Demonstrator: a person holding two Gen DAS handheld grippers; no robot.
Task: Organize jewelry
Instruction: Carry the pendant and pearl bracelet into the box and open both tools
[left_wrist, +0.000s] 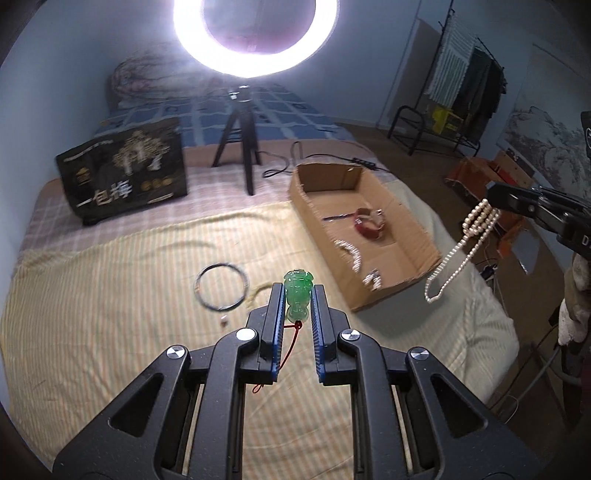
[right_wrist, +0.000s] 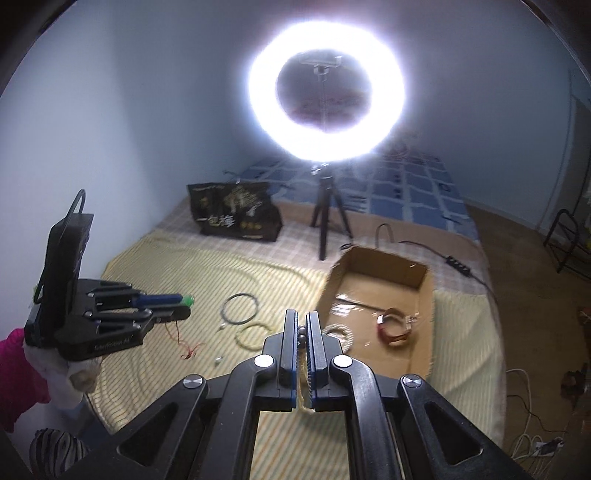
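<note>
My left gripper (left_wrist: 298, 295) pinches the jade pendant (left_wrist: 297, 295); my right gripper (right_wrist: 301, 325), nearer the cardboard box (right_wrist: 424, 273), clamps what looks like the pearl necklace (left_wrist: 461, 243); box lies ahead-right.

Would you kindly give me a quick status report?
Left gripper shut on green pendant. Right gripper shut on pearl necklace. Cardboard box ahead, nothing in the way.

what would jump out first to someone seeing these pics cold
The glaring ring light on its tripod at the far end of the bed dominates both views. Next, the left gripper, jaws clamped on a bright green pendant with a red cord above the striped blanket. To the right, the right gripper dangles a pearl necklace beside the open cardboard box.
</note>
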